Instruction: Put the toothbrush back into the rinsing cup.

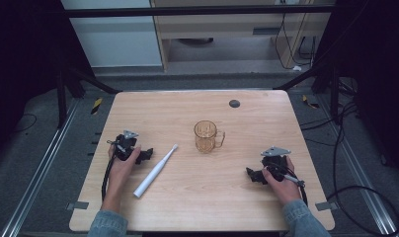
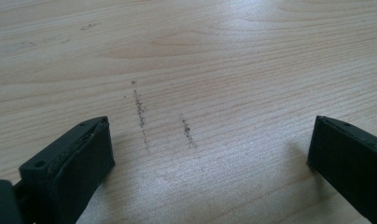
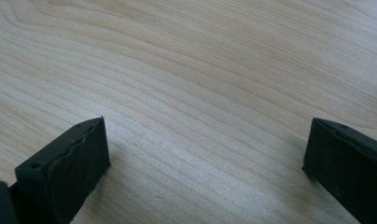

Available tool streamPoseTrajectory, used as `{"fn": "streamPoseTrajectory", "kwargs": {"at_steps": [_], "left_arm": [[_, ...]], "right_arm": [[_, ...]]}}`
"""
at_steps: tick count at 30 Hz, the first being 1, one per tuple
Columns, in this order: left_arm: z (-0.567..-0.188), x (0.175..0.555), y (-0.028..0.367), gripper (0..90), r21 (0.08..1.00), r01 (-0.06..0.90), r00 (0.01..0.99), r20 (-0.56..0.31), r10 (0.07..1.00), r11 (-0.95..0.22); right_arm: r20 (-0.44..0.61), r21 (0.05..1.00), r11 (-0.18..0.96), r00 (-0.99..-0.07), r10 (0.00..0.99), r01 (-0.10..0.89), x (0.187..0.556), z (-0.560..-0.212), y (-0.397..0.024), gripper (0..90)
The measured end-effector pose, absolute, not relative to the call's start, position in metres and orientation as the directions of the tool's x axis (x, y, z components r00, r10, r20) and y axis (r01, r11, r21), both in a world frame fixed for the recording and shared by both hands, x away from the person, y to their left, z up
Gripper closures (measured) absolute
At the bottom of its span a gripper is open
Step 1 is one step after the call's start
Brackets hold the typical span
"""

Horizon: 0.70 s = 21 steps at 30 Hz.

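Both grippers rest low on the wooden table (image 1: 197, 207), neither holding anything. The left gripper (image 1: 147, 154) sits near the left edge, its jaws set wide apart with bare wood between them; its own view shows two short dark scuff marks (image 2: 140, 112) on the grain just ahead of them. The right gripper (image 1: 252, 175) sits near the right edge toward the front, jaws likewise wide and empty. The white electric toothbrush (image 1: 155, 171) lies flat and diagonal just beside the left gripper, brush head toward the table's centre and handle end toward the front edge. The amber glass mug (image 1: 206, 136) stands upright near the middle, handle turned toward the right edge, well apart from both grippers. Judgement: the work in hand appears to be picking up the toothbrush, probably to stand it in the mug, and the reach has not yet begun. To do it well, the left gripper should turn square across the handle, close on the thick middle section rather than the thin neck, and come down level so the lower jaw does not push the round body into rolling. The mug looks light and tall; the right gripper may need to steady it.
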<state>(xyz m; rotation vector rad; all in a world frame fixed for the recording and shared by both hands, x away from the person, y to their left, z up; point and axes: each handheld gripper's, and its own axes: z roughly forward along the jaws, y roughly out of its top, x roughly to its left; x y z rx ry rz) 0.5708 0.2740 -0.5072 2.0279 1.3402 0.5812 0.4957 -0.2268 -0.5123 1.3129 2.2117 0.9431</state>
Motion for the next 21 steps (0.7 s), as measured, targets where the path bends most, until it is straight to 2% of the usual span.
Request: {"fn": "streamPoseTrajectory", "kwargs": {"at_steps": [3, 5, 10, 21], "left_arm": [[-0.506, 0.571, 0.274, 0.4, 0.714, 0.642, 0.376, 0.024, 0.926, -0.279], [-0.505, 0.571, 0.273, 4.8, 0.715, 0.641, 0.375, 0.026, 0.927, -0.28], [-0.485, 0.554, 0.272, 3.8, 0.751, 0.59, 0.373, 0.071, 0.925, -0.296], [-0.458, 0.529, 0.287, 3.7, 0.772, 0.583, 0.357, 0.037, 0.933, -0.254]], "right_arm": [[0.001, 0.722, 0.332, -0.48, 0.877, 0.607, 0.496, -0.512, -0.227, 0.3], [-0.001, 0.722, 0.333, -0.48, 0.877, 0.607, 0.496, -0.512, -0.227, 0.3], [0.0, 0.722, 0.332, -0.48, 0.877, 0.607, 0.496, -0.512, -0.227, 0.3], [0.001, 0.722, 0.332, -0.48, 0.877, 0.607, 0.496, -0.512, -0.227, 0.3]]}}
